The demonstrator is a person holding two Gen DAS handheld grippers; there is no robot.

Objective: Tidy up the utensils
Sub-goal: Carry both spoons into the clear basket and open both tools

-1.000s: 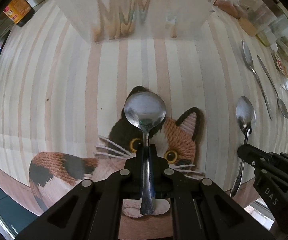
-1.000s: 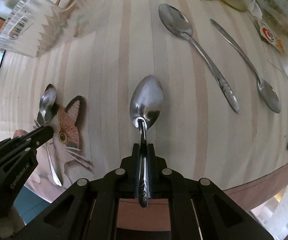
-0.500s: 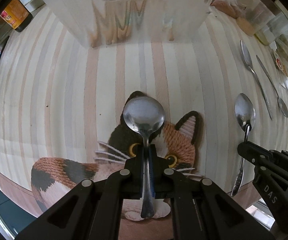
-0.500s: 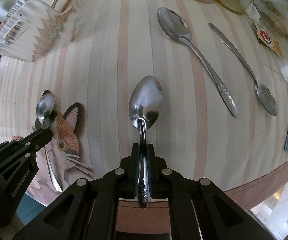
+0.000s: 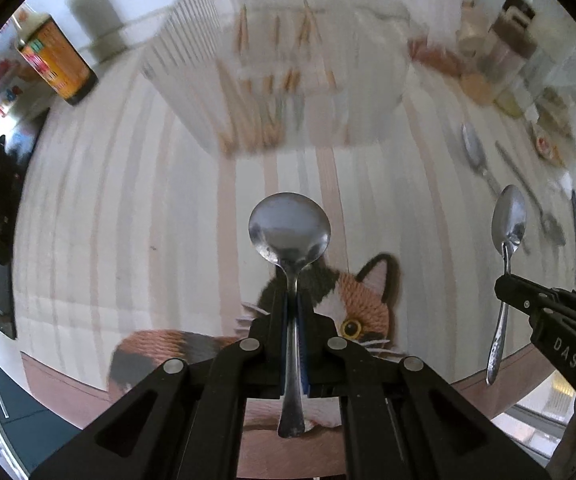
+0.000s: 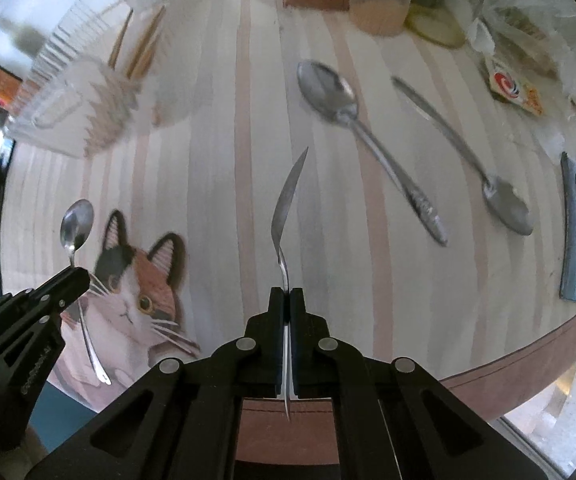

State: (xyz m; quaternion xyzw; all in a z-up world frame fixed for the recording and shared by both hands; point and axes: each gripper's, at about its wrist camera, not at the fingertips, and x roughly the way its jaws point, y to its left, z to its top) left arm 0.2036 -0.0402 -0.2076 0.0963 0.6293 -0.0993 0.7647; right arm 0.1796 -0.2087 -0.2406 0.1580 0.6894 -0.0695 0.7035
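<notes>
Above striped tablecloth [image 5: 135,208]: left gripper [image 5: 292,304] clamping shut on round spoon [image 5: 290,232], right gripper [image 6: 286,300] clamping shut on oval spoon [image 6: 288,196], both spoons hanging clear of cloth. Step seeming to be: carrying the pair toward clear utensil basket [image 5: 279,80] holding chopsticks. Two spoons [image 6: 368,136] lying on cloth, waiting. Next move calling for: aligning over basket opening, lowering, releasing.

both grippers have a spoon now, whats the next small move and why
Probably carry both toward the clear utensil basket. The left gripper and right gripper are each shut on a spoon, both off the striped table, and the basket already holds chopsticks.
</notes>
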